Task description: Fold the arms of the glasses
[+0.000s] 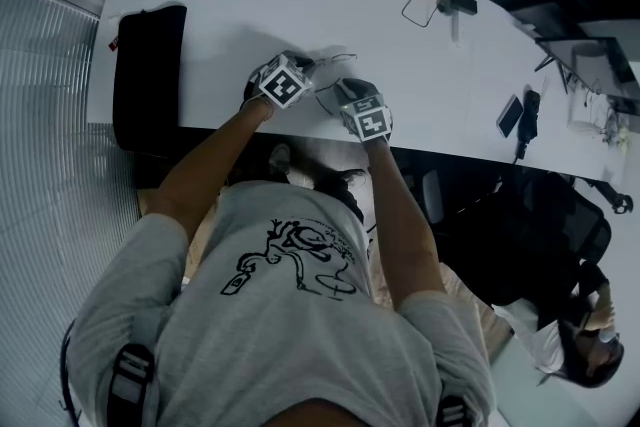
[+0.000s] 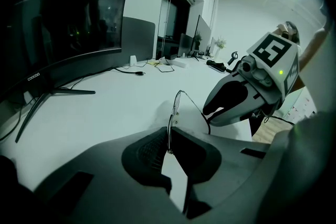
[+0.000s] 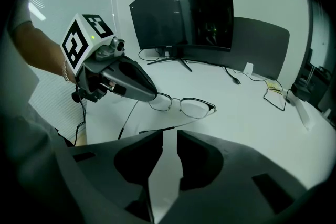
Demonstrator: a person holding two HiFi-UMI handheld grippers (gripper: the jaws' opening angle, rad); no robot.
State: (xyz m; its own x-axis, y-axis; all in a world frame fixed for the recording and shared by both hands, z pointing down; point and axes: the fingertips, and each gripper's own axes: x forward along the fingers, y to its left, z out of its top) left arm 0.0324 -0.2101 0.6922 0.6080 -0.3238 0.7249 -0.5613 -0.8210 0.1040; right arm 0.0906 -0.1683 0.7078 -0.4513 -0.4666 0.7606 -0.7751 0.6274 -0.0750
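Claw state, left: the left claw (image 2: 169, 135) is clamped on the glasses (image 3: 184, 106). The thin metal rim of one lens is pinched between its pads, and the frame stands out beyond the tips with the lenses upright. Whether the frame's lower edge touches the counter (image 1: 230, 25) cannot be determined.

Claw state, right: the right claw (image 3: 169, 132) has its jaws apart with a narrow gap, and nothing is between the pads. One arm of the glasses runs from the hinge at the right end of the frame toward the near left. Its end lies just ahead of the right claw's tips. The other arm trails from under the left claw toward the near edge of the counter.

Hand pose: both forearms reach from the person's body out over the near edge of the counter and converge. Both claws tilt forward and down, tips close together, marker cubes uppermost.

Surroundings: the glasses are near the counter's near edge, about midway along it. A curved monitor (image 3: 194, 8) stands at the far side. A black flat case (image 1: 150, 75) lies at the left end.
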